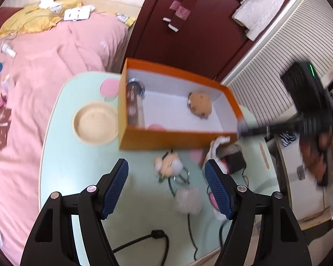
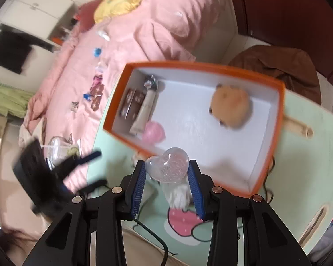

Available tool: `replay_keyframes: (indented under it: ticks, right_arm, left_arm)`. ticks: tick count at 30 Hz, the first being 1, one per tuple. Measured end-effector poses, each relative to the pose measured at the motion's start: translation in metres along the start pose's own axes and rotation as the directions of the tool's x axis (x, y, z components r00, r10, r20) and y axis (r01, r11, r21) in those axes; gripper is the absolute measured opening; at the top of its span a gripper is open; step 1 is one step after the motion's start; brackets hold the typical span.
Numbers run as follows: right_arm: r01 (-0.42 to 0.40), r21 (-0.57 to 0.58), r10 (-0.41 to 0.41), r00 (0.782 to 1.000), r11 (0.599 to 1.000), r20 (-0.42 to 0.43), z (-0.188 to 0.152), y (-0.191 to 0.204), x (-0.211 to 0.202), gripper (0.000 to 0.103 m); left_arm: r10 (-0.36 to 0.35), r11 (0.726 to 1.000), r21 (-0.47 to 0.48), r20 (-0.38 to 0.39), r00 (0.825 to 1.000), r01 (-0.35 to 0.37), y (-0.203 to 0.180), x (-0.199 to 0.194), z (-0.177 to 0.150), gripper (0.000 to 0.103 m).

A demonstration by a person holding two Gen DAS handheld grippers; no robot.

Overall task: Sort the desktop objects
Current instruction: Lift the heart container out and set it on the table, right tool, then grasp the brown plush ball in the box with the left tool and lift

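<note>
Clamped between the right gripper (image 2: 166, 175) pads, a clear heart-shaped piece (image 2: 167, 166) is hanging just over the orange box (image 2: 266, 150) near rim. Only this view is showing it. Left gripper (image 1: 166, 186), fingers apart, is hovering over a small plush toy (image 1: 168, 163) lying on the green table (image 1: 82, 173).

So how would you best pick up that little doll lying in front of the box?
Probably by its round body, from straight above. The doll lies flat on the table, and the open left gripper already brackets it. A keyring and cord trail from it, so avoid pinching those. The image is blurred.
</note>
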State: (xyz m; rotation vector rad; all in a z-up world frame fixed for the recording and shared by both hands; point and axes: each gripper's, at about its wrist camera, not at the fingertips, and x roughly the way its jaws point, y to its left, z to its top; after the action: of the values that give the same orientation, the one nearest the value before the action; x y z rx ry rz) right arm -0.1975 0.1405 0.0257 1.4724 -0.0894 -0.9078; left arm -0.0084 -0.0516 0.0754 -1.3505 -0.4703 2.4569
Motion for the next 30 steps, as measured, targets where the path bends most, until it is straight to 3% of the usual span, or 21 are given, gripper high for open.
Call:
replay_keyframes:
  ticks: [7, 16, 20, 24, 30]
  right_arm:
    - [0.007, 0.019, -0.007, 1.0, 1.0, 0.024, -0.064, -0.013, 0.033, 0.037]
    - [0.077, -0.015, -0.074, 0.99, 0.997, 0.123, -0.086, -0.012, 0.033, 0.039]
    - [0.048, -0.026, -0.042, 0.979, 0.999, 0.2, -0.092, -0.014, 0.017, 0.042]
    - [-0.009, -0.019, 0.013, 0.967, 1.0, 0.256, -0.1, -0.022, -0.002, 0.047]
    - [-0.079, 0.055, 0.059, 0.952, 0.995, 0.299, -0.11, -0.043, -0.017, 0.048]
  left_arm:
    - [0.014, 1.0, 0.017, 0.023, 1.0, -0.015, -0.012, -0.002, 0.026, 0.072]
    - [0.022, 0.986, 0.168, -0.005, 1.0, -0.021, -0.06, 0.017, 0.06, 0.072]
    - [0.007, 0.981, 0.196, -0.053, 0.999, 0.004, -0.077, 0.045, 0.09, 0.072]
    - [0.02, 0.977, 0.214, -0.151, 0.988, 0.013, -0.092, 0.081, 0.112, 0.072]
    - [0.112, 0.966, 0.256, -0.244, 0.963, -0.047, -0.107, 0.143, 0.119, 0.072]
